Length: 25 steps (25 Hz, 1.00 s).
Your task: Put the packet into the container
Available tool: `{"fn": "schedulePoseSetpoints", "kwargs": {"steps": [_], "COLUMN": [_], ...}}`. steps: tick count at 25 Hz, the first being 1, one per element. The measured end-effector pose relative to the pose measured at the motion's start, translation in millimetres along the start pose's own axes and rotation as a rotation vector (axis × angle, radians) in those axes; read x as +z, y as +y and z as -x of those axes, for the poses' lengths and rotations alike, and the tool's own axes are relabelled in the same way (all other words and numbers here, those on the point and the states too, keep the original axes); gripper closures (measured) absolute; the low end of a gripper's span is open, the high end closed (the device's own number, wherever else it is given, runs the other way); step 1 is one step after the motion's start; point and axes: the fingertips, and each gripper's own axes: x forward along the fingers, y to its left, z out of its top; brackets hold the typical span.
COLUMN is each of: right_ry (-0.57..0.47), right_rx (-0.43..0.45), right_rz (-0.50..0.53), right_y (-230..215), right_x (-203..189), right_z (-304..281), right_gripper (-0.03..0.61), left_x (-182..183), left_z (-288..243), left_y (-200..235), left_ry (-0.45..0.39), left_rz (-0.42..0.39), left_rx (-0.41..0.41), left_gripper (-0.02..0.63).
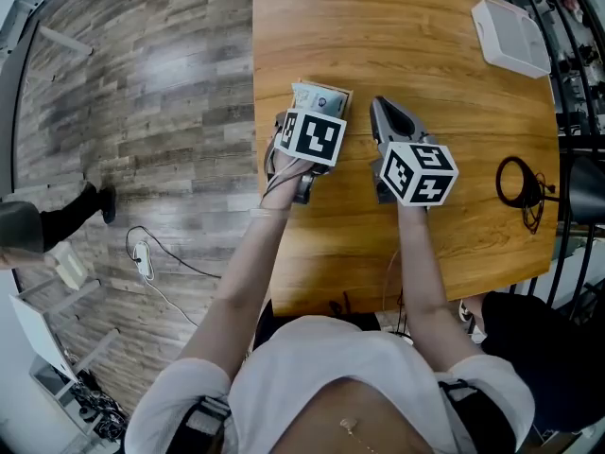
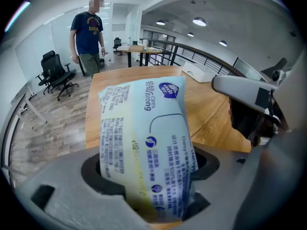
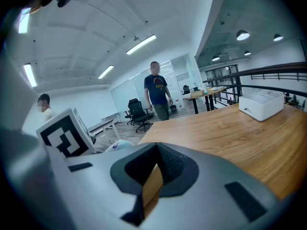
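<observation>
at the wooden counter (image 1: 378, 26), my left gripper (image 2: 149, 172) is clamped on the packet (image 2: 146, 128), a soft pale blue-and-white pack covered in print. the jaws stand wide and the pack fills the gap between them, its near end pinched and the rest fanning out ahead. in the head view the packet pokes out at 12 o'clock of the left gripper's marker cube, low over the near-left part of the counter. i cannot tell whether its far end touches the wood.

my right gripper (image 1: 382, 112) sits just beside it at 3 o'clock, jaws closed on nothing, with only a sliver of wood showing between them. the container (image 1: 510, 36), a white rounded box, rests by the far right corner, about 1 o'clock from both grippers and well apart from the packet. a black cable loop (image 1: 520, 183) lies near the right edge.

as i judge it, the pick-up is done and the carry is the step in hand. the next move calls for lifting the pack clear of the wood, swinging it toward 1 o'clock past the idle right gripper, bringing it over the box, and only then parting the jaws. held by one end, the soft pack may sag or slip on the way.
</observation>
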Motion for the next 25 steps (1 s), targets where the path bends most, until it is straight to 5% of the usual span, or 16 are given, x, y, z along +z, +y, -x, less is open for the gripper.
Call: {"fn": "schedulePoseSetpoints", "kwargs": {"steps": [9,21,23,25], "right_ry": [-0.008,-0.007,-0.006,-0.002], "right_rx": [0.004,0.015,0.02,0.026], "right_rz": [-0.01,-0.006,-0.003,-0.007], "right_y": [6,12,14,17], "right_x": [0,1,1,-1], "right_z": [1,0,1,1], "right_gripper": [0.569,0.569,0.569,0.568], "left_x": [5,20,23,27], "left_z": [11,27,30,35], "left_y": [-4,1,1,7], "left_ry": [-0.036,-0.142,-0.172,-0.209], "left_rz": [-0.058,-0.01,0.002,-0.004], "left_rx": [-0.025,-0.034,-0.031,0.029], "left_gripper": [0.187,0.189,0.215,0.312]}}
